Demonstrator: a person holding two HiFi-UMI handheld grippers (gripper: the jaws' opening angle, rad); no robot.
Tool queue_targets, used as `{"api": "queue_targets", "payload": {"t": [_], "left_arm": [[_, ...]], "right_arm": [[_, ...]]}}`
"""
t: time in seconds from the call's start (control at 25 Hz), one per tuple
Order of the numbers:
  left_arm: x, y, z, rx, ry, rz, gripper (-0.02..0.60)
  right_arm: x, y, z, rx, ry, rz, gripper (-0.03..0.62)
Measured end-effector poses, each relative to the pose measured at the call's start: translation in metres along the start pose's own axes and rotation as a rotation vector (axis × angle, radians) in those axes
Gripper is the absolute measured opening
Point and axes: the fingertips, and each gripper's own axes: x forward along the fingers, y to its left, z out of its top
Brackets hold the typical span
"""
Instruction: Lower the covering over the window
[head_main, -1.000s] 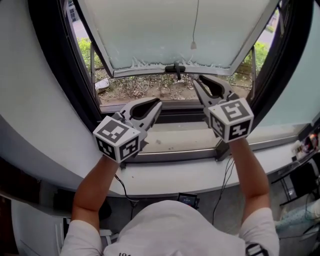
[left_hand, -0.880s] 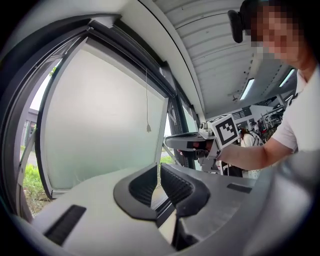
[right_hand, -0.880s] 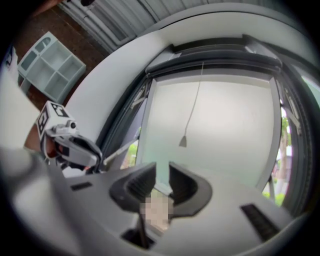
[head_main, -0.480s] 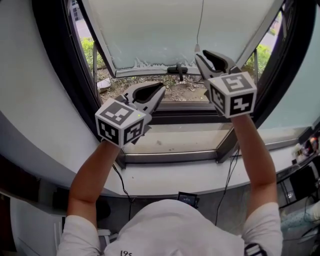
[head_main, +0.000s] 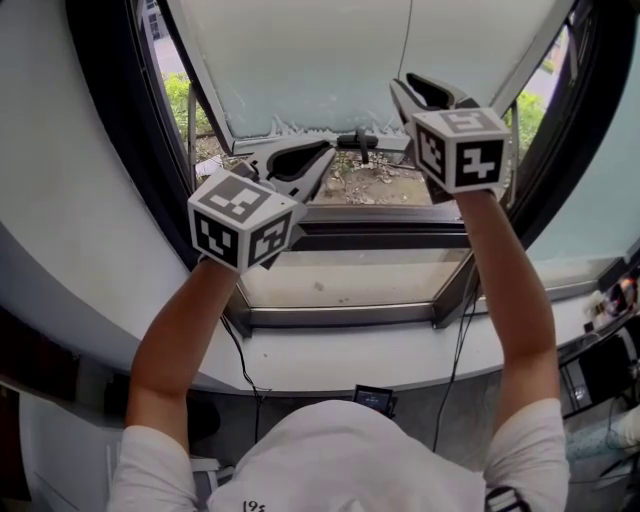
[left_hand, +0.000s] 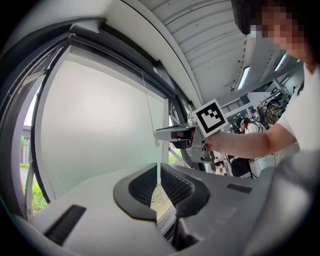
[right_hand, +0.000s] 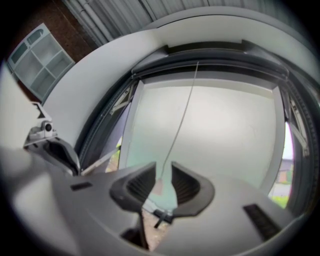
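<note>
Grey left gripper (left_hand: 159, 169): my jaws together — empty.
right gripper (right_hand: 163, 169): my jaws apart, pull cord (right_hand: 182, 115) hanging in the gap.

Probably a lab or workshop: ceiling strip lights (left_hand: 244, 77), cluttered benches (left_hand: 271, 102).

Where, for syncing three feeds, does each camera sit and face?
Head view: on the head, facing down at the window sill; both forearms, left gripper, right gripper.
Left gripper view: on that gripper, facing the frosted pane; right forearm shows.
Right gripper view: on that gripper, facing the pull cord; only its jaws.
Shared: pane, cord.
</note>
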Motion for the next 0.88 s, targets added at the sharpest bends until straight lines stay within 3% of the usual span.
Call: {"api": "queue_targets", "payload": {"t": [0.28, 0.6, 0.76, 0.88], "left_arm": [[0.003, -0.003, 0.001, 0.027, 0.023, -0.015, 0.020], [-0.002, -0.011, 0.001, 0.063, 0.033, -0.031, 0.020], [-0.001, -0.010, -0.002, 0.050, 0.038, -0.035, 0.019], [0.001, -0.011, -0.005, 0.046, 0.045, -0.038, 0.020]], "right_arm": [[0.018, 0.002, 0.000, 0.009, 0.054, -0.029, 0.086], [0.012, -0.003, -0.001, 0.004, 0.064, -0.051, 0.023], [0.012, -0.002, -0.004, -0.053, 0.072, -0.045, 0.021], [0.012, 0.006, -0.001, -0.178, 0.086, -0.031, 0.021]]}}
